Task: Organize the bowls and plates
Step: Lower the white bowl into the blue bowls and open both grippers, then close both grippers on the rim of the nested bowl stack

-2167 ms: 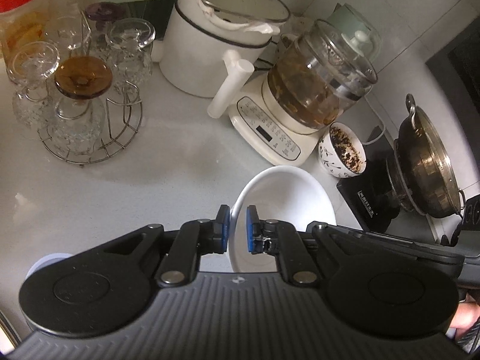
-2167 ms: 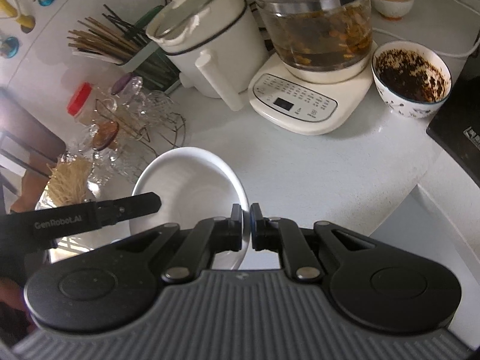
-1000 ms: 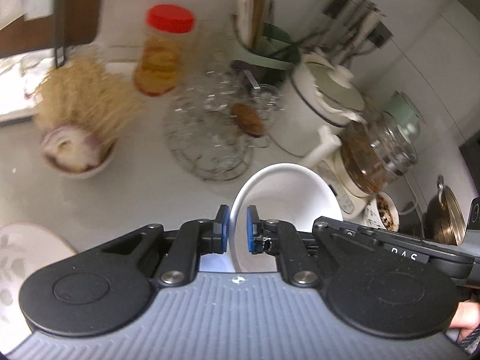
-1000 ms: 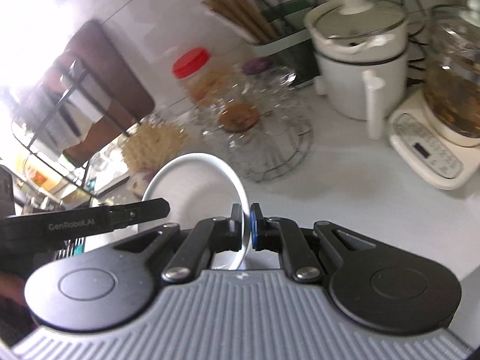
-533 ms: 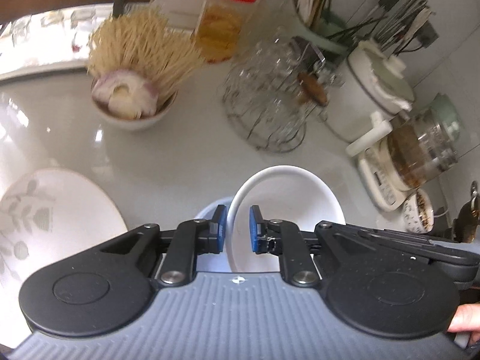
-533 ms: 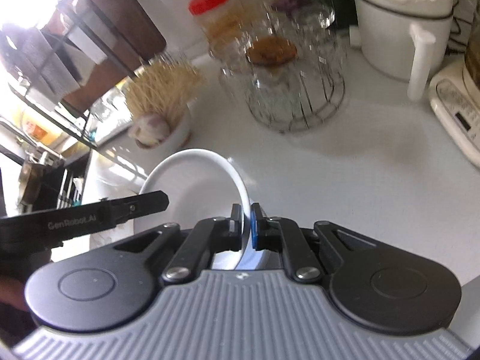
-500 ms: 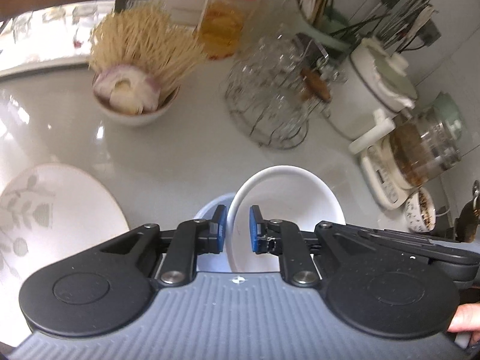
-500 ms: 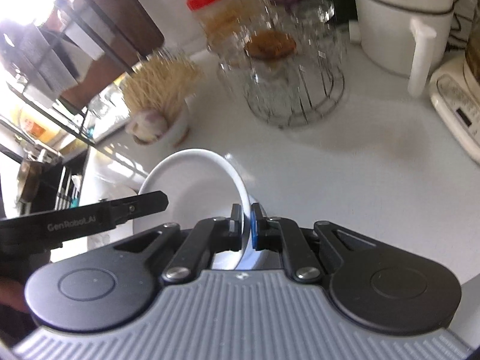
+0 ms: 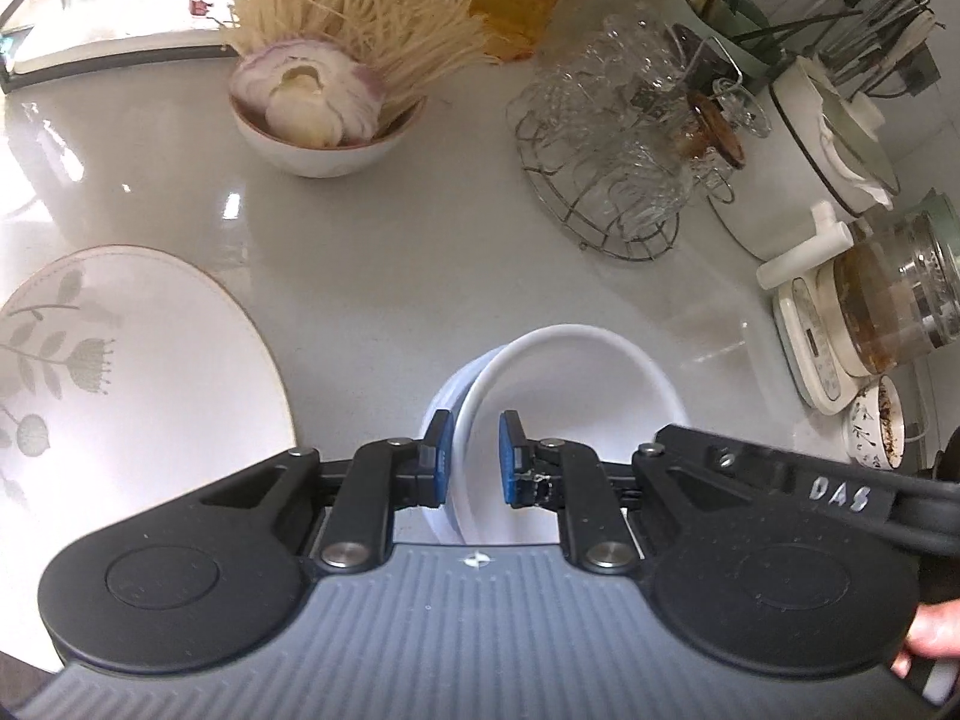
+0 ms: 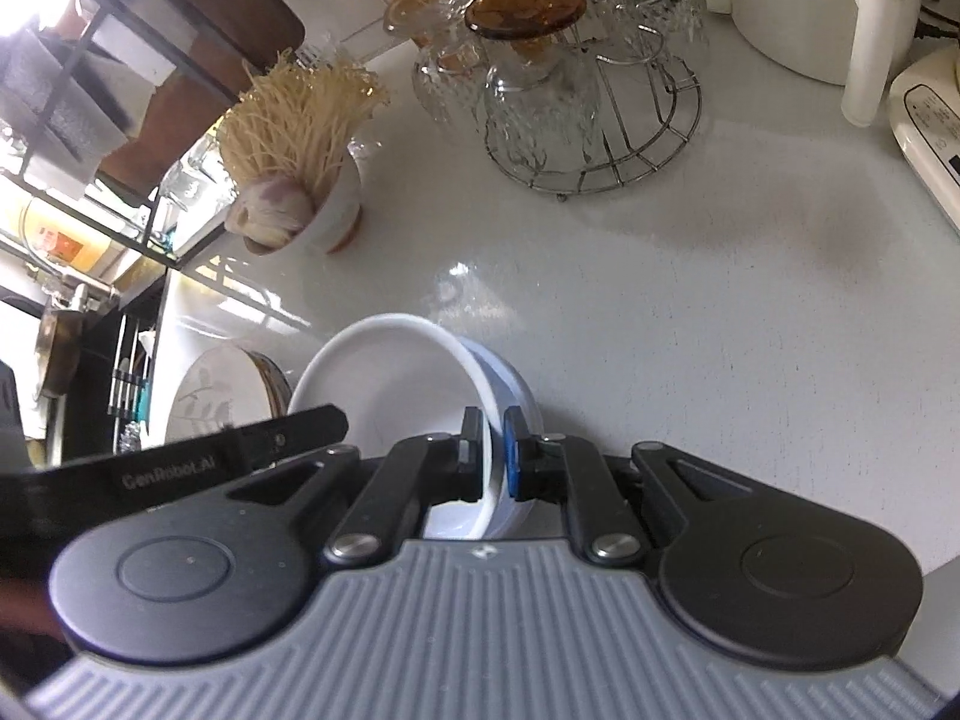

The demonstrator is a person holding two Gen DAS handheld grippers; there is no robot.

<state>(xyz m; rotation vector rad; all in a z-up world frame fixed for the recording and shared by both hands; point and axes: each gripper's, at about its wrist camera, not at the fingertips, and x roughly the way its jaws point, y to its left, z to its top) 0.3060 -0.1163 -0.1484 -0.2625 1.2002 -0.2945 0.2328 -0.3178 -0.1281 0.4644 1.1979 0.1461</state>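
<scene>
Bowl [image 9: 576, 384] sat tilted inside a second bowl [image 9: 441, 414] on the desk [image 9: 384, 252], between both grippers: left gripper [image 9: 471, 459] straddled its rim loosely, right gripper [image 10: 492, 456] clenched the opposite rim.

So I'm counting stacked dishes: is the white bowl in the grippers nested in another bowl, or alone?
Nested, or nearly: the white bowl sits tilted inside a pale blue bowl, whose rim shows beside it in both views.
</scene>
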